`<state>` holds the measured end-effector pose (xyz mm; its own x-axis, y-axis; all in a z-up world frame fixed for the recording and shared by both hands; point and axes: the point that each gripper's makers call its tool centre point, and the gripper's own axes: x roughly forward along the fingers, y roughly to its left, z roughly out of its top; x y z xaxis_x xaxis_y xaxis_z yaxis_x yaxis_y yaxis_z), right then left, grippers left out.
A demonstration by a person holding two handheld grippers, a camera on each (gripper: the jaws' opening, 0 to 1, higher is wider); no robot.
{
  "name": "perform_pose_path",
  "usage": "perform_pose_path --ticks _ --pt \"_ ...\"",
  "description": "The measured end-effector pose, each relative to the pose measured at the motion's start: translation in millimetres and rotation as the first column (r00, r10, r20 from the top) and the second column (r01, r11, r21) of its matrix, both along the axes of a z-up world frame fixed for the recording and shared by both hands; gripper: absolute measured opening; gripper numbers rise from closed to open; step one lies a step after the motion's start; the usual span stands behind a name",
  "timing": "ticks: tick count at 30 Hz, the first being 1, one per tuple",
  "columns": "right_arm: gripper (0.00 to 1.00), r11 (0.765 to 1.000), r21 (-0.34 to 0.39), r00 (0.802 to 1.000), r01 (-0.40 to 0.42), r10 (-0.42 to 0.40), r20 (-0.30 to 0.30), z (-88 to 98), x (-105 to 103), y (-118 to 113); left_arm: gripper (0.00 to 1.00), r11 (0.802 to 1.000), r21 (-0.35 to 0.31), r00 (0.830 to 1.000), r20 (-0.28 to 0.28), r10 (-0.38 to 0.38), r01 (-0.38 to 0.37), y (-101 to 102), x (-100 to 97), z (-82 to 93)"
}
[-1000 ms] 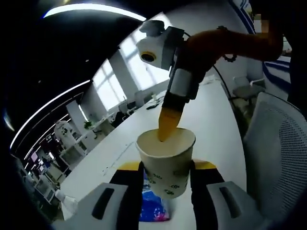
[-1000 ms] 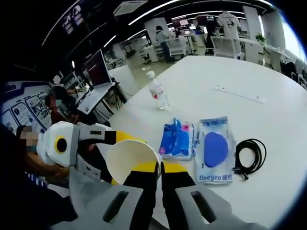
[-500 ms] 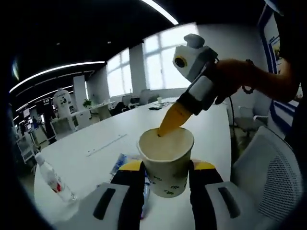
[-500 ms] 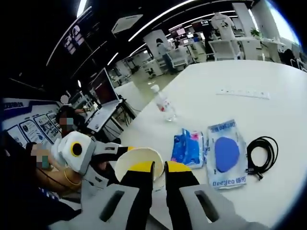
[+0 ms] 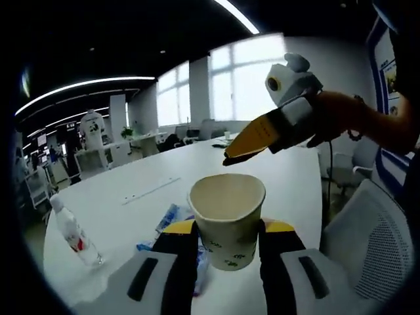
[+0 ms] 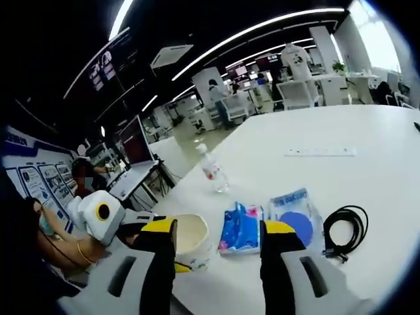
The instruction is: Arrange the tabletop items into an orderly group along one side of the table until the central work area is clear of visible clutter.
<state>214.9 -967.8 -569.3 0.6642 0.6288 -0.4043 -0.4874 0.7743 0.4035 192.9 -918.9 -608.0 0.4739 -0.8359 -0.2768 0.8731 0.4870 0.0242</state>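
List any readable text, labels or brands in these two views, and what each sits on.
No text reads clearly.
Mask packet: printed wording, too blurred to read.
Water bottle: red label, illegible.
Paper cup in the left claw: dark motifs, no legible words.
Blue tissue pack: print illegible.
Wall posters: too small.

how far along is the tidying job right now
Early. In hand: the left tongs grip the white paper cup; the right tongs are open above it. Left: the clear plastic bottle, blue tissue pack, blue mask packet and coiled black cable lie spread across the white table.
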Motion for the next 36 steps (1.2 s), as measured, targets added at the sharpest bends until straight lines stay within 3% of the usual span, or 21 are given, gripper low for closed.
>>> perform_pose_path --ticks 12,18,23,36 --pt "0.88 0.994 -0.110 0.999 -0.007 0.012 0.050 -10.3 0.6 -8.4 0.33 0.998 0.026 0.998 -0.014 0.064 -0.064 14.9 21.6 -10.9" --pt "1.00 0.991 -0.135 1.000 -0.002 0.005 0.020 -21.4 -0.8 -12.9 0.34 0.996 0.039 0.996 0.011 0.083 -0.083 22.2 37.2 -10.3" --pt "1.00 0.985 -0.171 1.000 -0.020 0.020 0.002 -30.6 -4.9 -14.7 0.34 0.993 0.032 0.994 0.022 0.110 -0.110 27.6 52.2 -7.4" --pt "1.00 0.984 -0.179 0.999 -0.005 -0.002 -0.041 -50.5 -4.7 -24.9 0.33 0.982 -0.013 0.982 0.036 0.186 -0.186 37.9 95.5 0.5"
